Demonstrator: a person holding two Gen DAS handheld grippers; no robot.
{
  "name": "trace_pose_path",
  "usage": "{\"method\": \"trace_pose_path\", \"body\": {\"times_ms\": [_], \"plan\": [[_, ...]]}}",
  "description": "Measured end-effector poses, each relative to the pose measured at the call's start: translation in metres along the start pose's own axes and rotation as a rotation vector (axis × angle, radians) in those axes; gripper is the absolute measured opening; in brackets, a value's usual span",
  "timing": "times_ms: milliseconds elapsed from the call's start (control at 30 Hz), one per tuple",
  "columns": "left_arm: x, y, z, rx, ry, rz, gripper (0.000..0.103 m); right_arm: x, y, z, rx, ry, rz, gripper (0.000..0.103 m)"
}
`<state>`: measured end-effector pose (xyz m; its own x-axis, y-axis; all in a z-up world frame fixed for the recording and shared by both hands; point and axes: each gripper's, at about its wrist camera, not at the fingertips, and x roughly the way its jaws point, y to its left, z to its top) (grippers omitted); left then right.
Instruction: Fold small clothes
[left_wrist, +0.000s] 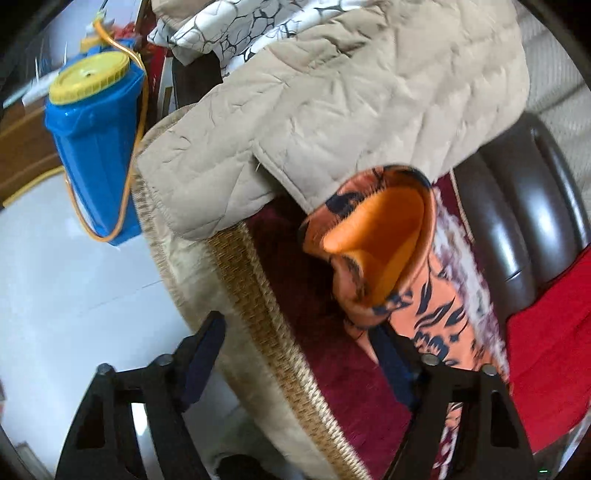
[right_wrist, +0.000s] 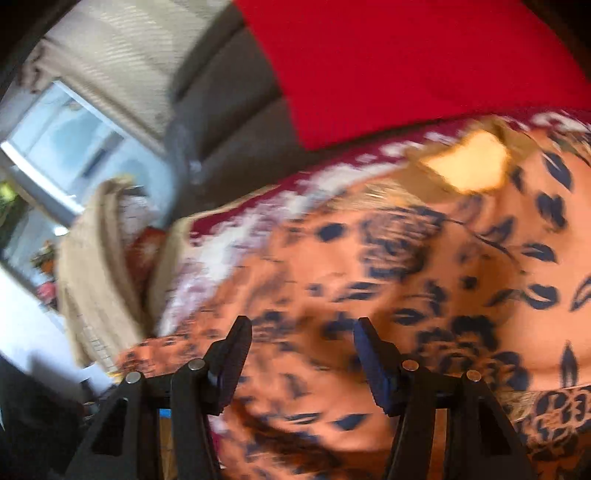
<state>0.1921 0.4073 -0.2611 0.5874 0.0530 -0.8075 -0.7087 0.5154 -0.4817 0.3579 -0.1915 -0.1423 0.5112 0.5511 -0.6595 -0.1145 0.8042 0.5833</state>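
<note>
Maroon rug (left_wrist: 354, 398): orange garment (left_wrist: 439, 306) lies lengthwise, opening away.

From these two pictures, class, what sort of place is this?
Probably a home living room: a dark leather sofa with a red cushion, a patterned maroon cover, and a beige quilted blanket.
</note>
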Motion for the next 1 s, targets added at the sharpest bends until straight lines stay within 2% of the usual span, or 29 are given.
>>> {"method": "trace_pose_path", "body": {"times_ms": [33,67,200,333,367,400,433,467,600,767,900,1000], "plan": [[0.002,0.001,0.001,-0.010,-0.001,-0.015,0.068,0.008,-0.005,0.002,0.016,0.028,-0.035,0.059],[0.005,0.002,0.002,-0.013,0.002,-0.024,0.064,0.015,-0.016,0.001,0.051,0.072,-0.072,0.052],[0.020,0.002,0.004,-0.044,0.018,-0.043,0.064,0.001,-0.021,0.000,0.059,0.043,-0.027,0.050],[0.026,-0.001,0.008,-0.065,0.001,-0.060,0.064,-0.031,-0.017,-0.005,-0.017,0.000,-0.031,0.050],[0.026,-0.003,0.009,-0.058,-0.003,-0.062,0.051,-0.035,-0.017,-0.006,-0.024,-0.008,-0.032,0.050],[0.025,-0.007,0.011,-0.049,-0.004,-0.083,0.026,-0.042,-0.021,-0.007,-0.032,-0.023,-0.039,0.050],[0.024,-0.010,0.013,-0.042,0.003,-0.095,0.017,-0.048,-0.025,-0.009,-0.036,-0.037,-0.046,0.050],[0.020,-0.017,0.015,-0.030,0.004,-0.099,0.011,-0.059,-0.029,-0.011,-0.035,-0.059,-0.049,0.050],[-0.012,-0.060,0.016,0.123,-0.078,-0.107,0.008,-0.089,-0.049,-0.008,-0.005,-0.155,-0.056,0.050],[-0.065,-0.152,0.000,0.383,-0.127,-0.173,0.007,-0.117,-0.074,0.001,0.062,-0.243,-0.027,0.050],[-0.103,-0.246,-0.047,0.606,-0.128,-0.253,0.007,-0.133,-0.096,0.007,0.132,-0.281,-0.002,0.050],[-0.120,-0.317,-0.099,0.774,-0.096,-0.322,0.007,-0.150,-0.110,0.011,0.184,-0.321,0.023,0.050]]}}
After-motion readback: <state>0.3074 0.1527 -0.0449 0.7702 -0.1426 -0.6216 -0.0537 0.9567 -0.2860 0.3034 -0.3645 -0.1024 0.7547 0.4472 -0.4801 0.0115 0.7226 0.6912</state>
